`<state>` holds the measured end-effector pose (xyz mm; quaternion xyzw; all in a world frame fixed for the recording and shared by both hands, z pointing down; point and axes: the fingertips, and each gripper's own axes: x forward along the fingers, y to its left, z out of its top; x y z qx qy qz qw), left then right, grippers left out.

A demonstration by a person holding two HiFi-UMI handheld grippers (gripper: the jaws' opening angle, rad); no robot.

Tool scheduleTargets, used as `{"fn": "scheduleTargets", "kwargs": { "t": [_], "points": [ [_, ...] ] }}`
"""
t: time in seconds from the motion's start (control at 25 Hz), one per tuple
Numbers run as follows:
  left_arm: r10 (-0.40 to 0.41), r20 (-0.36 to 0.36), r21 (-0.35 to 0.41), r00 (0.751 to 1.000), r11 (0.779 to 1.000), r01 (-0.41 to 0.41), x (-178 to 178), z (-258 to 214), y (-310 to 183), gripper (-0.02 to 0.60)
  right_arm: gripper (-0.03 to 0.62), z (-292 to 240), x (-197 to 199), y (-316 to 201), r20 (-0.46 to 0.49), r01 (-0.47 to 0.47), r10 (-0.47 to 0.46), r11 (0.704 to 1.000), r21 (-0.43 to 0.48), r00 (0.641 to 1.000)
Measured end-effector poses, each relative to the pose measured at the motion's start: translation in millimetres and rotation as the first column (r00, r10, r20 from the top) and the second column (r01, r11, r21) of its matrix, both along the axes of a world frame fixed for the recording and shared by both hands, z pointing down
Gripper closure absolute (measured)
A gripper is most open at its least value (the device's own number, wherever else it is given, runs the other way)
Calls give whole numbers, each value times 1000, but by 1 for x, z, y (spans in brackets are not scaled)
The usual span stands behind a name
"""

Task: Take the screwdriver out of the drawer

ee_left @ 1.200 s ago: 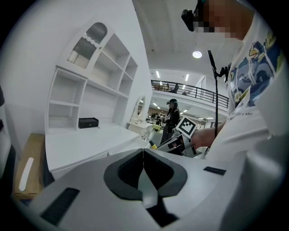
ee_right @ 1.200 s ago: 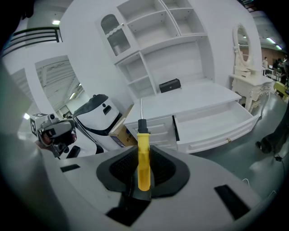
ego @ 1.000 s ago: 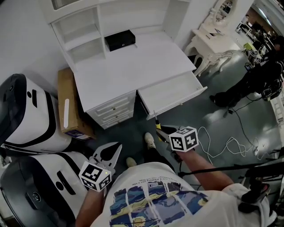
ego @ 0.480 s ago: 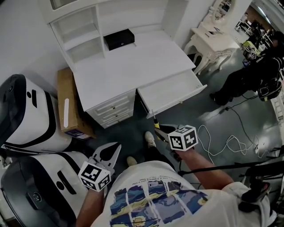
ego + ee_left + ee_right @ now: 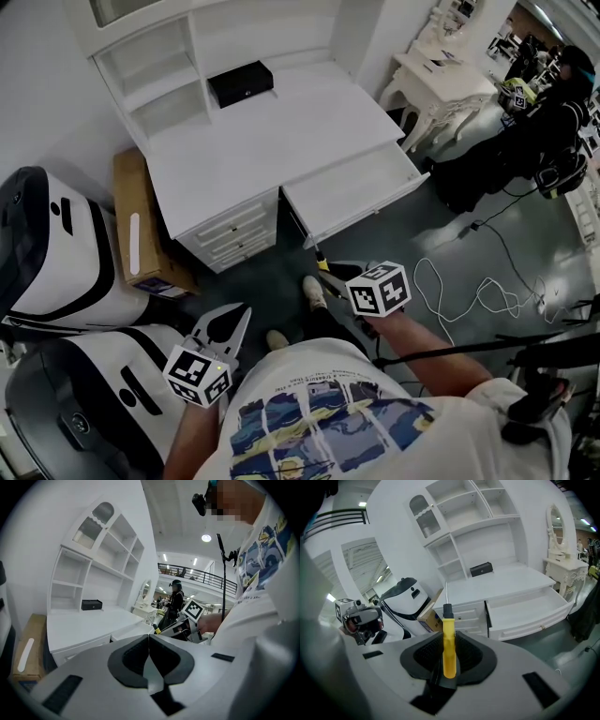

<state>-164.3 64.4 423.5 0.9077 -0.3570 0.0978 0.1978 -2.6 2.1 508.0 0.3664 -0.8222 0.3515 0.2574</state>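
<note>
The yellow-handled screwdriver (image 5: 448, 641) is gripped by the right claw (image 5: 330, 274), whose jaws are closed partway on the handle, with the black collar and thin shaft left sticking out ahead of them. The tool is held clear of the open drawer (image 5: 361, 185), just in front of its front edge and above the floor (image 5: 441, 234). The drawer is seen pulled out of the white desk (image 5: 281, 131). The left claw (image 5: 149, 639) is seen shut with nothing between its jaws, well apart from the drawer on its near left. A black box (image 5: 241, 82) is set well behind the drawer
</note>
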Motion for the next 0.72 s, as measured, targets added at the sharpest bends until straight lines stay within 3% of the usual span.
{"fn": "scheduleTargets", "kwargs": {
  "t": [0.72],
  "points": [
    [0, 13, -20, 1000, 1000, 0, -5, 11, -2, 568, 496, 16, -8, -5, 5, 8, -8, 1000, -3, 1000]
  ]
}}
